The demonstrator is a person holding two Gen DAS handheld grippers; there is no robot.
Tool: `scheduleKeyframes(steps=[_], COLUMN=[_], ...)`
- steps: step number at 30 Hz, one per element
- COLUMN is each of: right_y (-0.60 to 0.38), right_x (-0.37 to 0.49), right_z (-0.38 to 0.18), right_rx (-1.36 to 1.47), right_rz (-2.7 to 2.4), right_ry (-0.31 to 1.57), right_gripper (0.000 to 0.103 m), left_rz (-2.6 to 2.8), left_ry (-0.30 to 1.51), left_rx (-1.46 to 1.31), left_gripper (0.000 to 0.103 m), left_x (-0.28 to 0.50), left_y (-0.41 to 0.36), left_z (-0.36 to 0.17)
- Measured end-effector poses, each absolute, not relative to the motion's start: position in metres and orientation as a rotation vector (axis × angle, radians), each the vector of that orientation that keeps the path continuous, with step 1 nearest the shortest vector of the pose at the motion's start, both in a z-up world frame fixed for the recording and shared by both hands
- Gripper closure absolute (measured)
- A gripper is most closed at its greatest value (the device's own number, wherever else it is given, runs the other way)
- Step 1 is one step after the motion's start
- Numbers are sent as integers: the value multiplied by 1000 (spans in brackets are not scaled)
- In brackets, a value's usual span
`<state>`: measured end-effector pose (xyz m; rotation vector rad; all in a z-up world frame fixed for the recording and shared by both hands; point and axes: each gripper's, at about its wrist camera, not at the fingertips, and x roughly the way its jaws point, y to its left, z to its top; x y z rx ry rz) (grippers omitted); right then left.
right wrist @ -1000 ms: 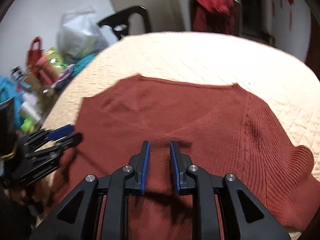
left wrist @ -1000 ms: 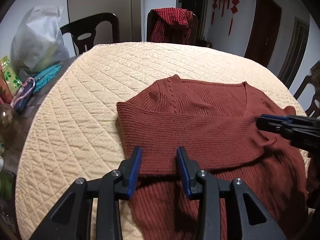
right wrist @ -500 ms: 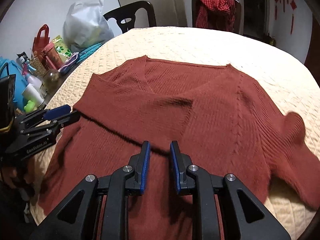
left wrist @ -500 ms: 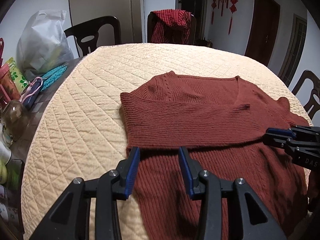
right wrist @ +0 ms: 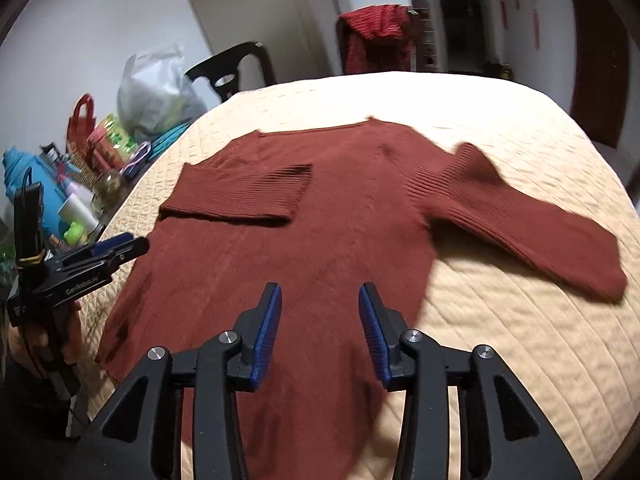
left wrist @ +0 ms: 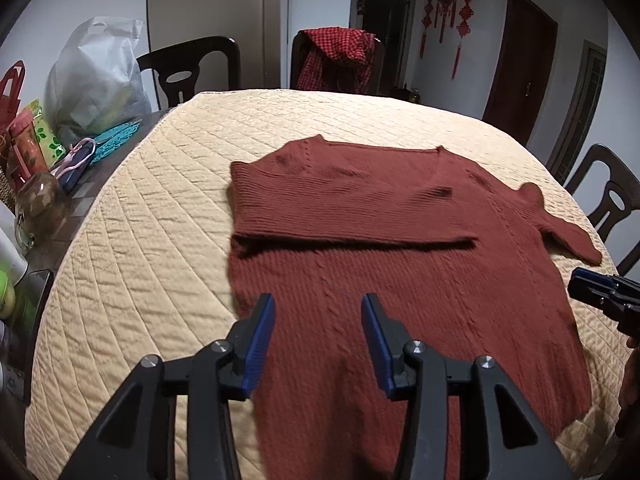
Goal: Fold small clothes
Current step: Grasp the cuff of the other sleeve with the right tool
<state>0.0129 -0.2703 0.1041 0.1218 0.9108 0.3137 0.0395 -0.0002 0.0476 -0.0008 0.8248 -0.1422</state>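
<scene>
Both grippers have just let go. Left gripper (left wrist: 318,336) jaws have been opening and now stand apart with nothing between them. Right gripper (right wrist: 320,330) was nearly closed half a second ago and has now sprung wide, also empty. Both have pulled back toward the near edge. The sweater (left wrist: 400,280) lies flat on the quilted table (left wrist: 160,240). Its left sleeve (right wrist: 244,196) is now folded across the chest and staying put. The right sleeve (right wrist: 540,232) is spread out to the side, unfolded. I read that as first fold done. Next I'd send the right gripper for that loose sleeve.
</scene>
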Motion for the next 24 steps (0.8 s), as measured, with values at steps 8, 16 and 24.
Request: scheduleKeyframes(steps=[8, 16, 24], right_y=[-331, -409, -446], right_x=[4, 19, 33], right_z=[97, 79, 72], right_rx=[228, 482, 682], right_rz=[139, -58, -133], right_ry=[925, 925, 867], right_gripper=[60, 59, 59], left_rz=[-193, -203, -183], left_ry=[828, 836, 886], left_rx=[29, 44, 28], left_gripper=[51, 51, 50], left_x=[41, 58, 66], left_y=[-26, -36, -31], left_z=[47, 40, 20])
